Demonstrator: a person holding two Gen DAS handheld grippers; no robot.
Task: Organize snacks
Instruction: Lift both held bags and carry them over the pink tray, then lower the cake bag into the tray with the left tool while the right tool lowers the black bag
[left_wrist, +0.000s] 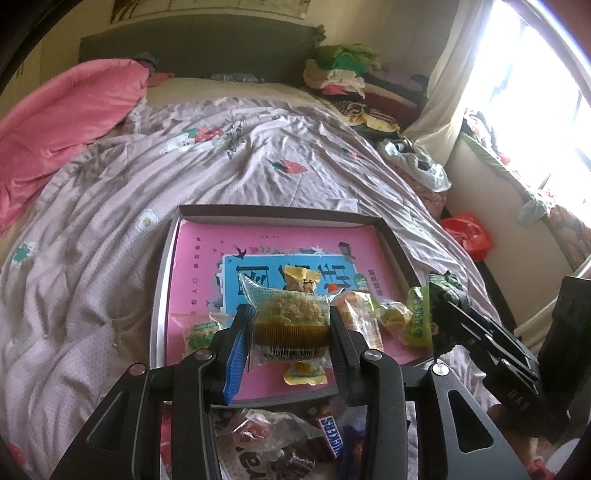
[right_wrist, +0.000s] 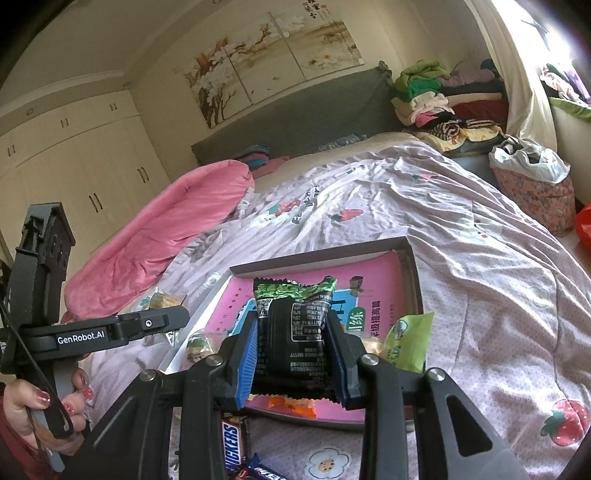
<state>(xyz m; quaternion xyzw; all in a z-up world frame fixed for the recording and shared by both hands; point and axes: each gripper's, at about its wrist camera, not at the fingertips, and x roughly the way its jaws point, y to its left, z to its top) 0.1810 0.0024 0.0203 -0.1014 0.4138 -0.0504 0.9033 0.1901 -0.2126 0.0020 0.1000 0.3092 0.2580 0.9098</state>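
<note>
Two grippers: both loaded, each pinching one snack above the box.
Bed (left_wrist: 258, 177): soft, rumpled quilt; unsteady footing for anything set down.
Box (left_wrist: 280, 214): shallow tray on the quilt, pink book inside, loose snacks along its near edge.
Left gripper (left_wrist: 291, 332): clamped on a clear-wrapped cake (left_wrist: 291, 314); judged light, crushable; hold by the sides, gently.
Right gripper (right_wrist: 293, 354): pressed on a black-green packet (right_wrist: 295, 317); judged light, slippery film; grip mid-body.

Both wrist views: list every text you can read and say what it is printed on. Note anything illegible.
"SNICKERS" – brown bar on the bedspread.
"GenRobot.AI" – left gripper.
"6 970458 74..." – barcode on the cake packet in the left gripper; the rest is cut off.
Fine print on the dark packet in the right gripper: too small.
Characters on the pink book: unreadable.
</note>
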